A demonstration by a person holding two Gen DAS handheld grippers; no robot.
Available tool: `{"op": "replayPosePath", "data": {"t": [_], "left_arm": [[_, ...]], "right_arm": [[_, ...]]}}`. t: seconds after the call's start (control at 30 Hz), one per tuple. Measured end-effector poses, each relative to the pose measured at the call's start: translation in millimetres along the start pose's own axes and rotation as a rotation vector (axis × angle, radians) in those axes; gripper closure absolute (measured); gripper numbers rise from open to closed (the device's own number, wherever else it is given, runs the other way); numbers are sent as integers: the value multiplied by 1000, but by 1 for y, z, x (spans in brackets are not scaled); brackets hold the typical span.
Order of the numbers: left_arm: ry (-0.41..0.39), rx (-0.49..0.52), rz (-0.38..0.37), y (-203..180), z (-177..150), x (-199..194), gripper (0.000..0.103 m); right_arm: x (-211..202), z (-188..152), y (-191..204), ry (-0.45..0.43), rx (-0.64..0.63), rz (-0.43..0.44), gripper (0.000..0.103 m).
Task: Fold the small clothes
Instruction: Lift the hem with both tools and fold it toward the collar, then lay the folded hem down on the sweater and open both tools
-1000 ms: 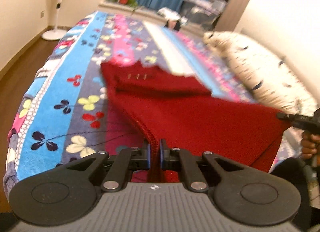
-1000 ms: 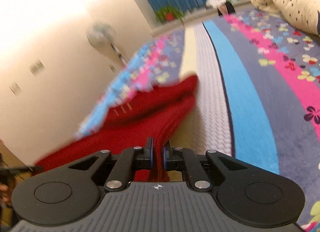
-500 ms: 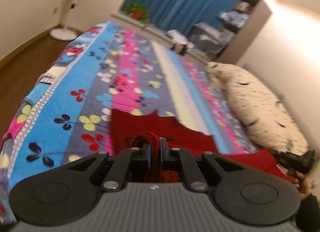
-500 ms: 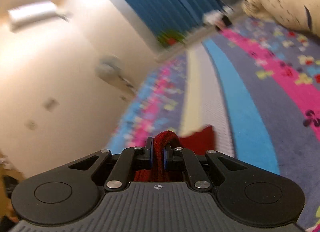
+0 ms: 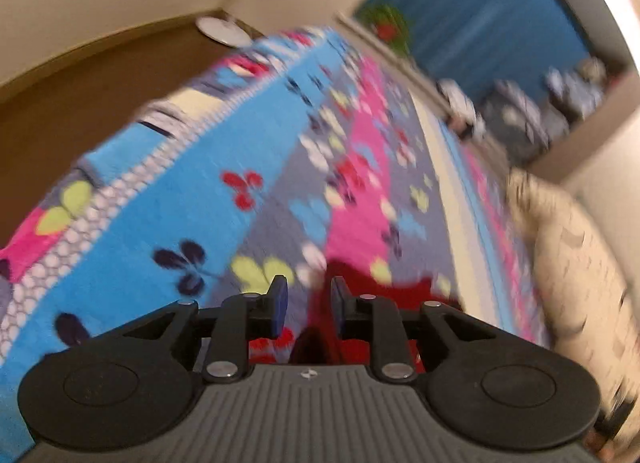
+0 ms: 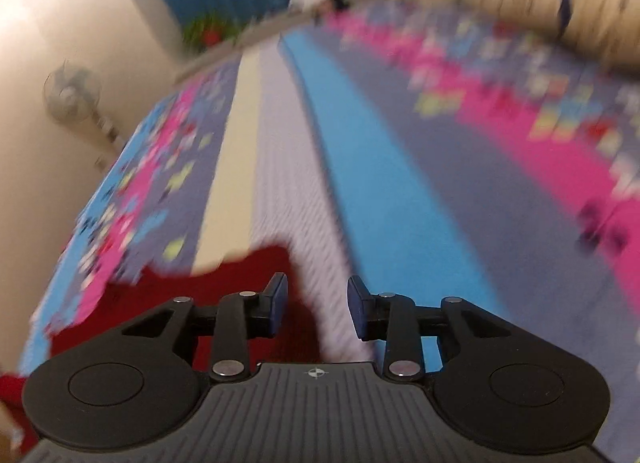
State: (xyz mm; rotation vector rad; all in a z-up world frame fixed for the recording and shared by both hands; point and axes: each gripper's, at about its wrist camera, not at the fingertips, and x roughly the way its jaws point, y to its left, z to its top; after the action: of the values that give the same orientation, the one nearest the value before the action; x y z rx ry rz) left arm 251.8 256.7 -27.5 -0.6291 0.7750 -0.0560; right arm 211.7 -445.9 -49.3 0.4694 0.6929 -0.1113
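A dark red knitted garment [image 5: 360, 291] lies on the striped flowered bedspread [image 5: 192, 191], blurred by motion. In the left wrist view my left gripper [image 5: 308, 305] hangs just over the garment's near edge. Its jaws are opening, and red fabric shows in the gap without either pad pressing on it. In the right wrist view the red garment [image 6: 224, 283] spreads to the lower left. My right gripper [image 6: 318, 311] is opening too, with only the bedspread [image 6: 400, 199] showing between its blue pads [image 6: 358, 313].
A cream spotted pillow [image 5: 572, 263] lies along the bed's right side. A standing fan [image 6: 74, 99] and wooden floor [image 5: 80, 95] are off the bed's left edge. Blue curtains [image 5: 472, 23], a potted plant [image 5: 386, 29] and cluttered shelves stand beyond the bed's far end.
Both grippers came down and forward over the bed with the red garment's edge, then their jaws parted and let it go. The garment now lies doubled on the bedspread.
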Motion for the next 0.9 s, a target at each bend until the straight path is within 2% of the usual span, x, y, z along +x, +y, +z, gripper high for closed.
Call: {"op": "replayPosePath", "data": {"t": [0.07,0.13,0.17,0.2,0.27,0.33,0.37,0.43,0.5,0.57,0.73,0.83,0.9], "left_arm": [[4,-18,12,10,4,-3,79],[59,42,108,7,1,2,78],[88,58,126,7,0,6,77],[110,78,122,7,-2,7,72],[153,144,135,2,-6,12,53],[210,199,172,-3,-12,21,47],[236,224,182,-6,-17,26,47],[272,273,170,-12,-25,36,47],[288,315,130,-20,-33,41,43],[291,353,98,-27,-38,46,37],[288,457,92,-46,-45,64,37],[264,474,87,-54,-43,72,37],[245,447,80,-54,-37,76,37]], "right_arm": [[-4,1,-14,-23,58,6,67],[1,-1,-25,26,85,24,67],[3,-2,-26,46,70,17,67],[3,-3,-29,63,51,8,67],[7,-5,-34,97,40,-3,66],[14,-9,-37,178,-2,12,66],[16,-14,-35,215,-44,-7,66],[19,-21,-32,268,-110,-21,65],[20,-24,-28,286,-130,35,65],[22,-25,-24,295,-141,75,65],[29,-23,-8,270,-168,119,64],[36,-15,0,224,-162,120,62],[43,-9,2,194,-146,115,60]]}}
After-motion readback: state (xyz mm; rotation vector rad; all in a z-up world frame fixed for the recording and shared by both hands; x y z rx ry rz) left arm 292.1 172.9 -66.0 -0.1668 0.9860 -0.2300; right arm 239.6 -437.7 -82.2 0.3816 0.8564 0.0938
